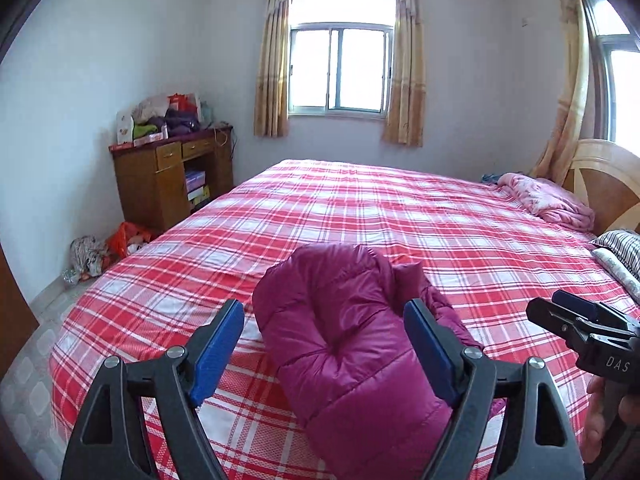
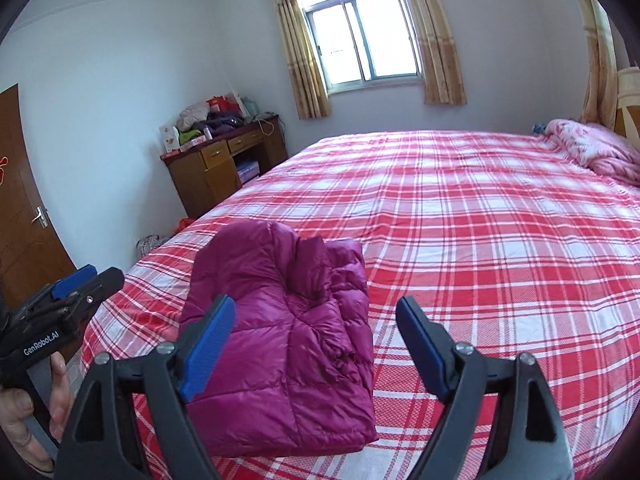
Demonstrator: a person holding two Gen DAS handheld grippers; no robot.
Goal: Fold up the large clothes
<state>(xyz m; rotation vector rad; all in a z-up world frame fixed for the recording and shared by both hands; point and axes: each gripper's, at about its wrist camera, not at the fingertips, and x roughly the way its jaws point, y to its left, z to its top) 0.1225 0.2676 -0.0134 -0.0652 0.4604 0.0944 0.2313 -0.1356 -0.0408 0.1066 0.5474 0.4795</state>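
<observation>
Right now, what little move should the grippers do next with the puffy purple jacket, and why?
Probably lower the left gripper to press down the jacket. It lies folded on the bed, but its far end still bulges up. Both the left gripper and the right gripper are open, holding nothing.

Folded magenta jacket (image 2: 288,332) bulks up on near left part of bed (image 2: 500,240); only raised thing in reach. Plaid sheet right of jacket and beyond it lies flat, open for passage. Left tongs (image 1: 324,344) spread wide above jacket, right pad close beside its folds. Right tongs (image 2: 316,344) spread too, over jacket's right edge. Pink blanket (image 1: 548,200) heaped at far right by headboard (image 1: 600,176), well apart. Striped pillow (image 1: 624,248) at right bed edge. Wooden cabinet (image 2: 216,172) beyond bed's left side.
</observation>
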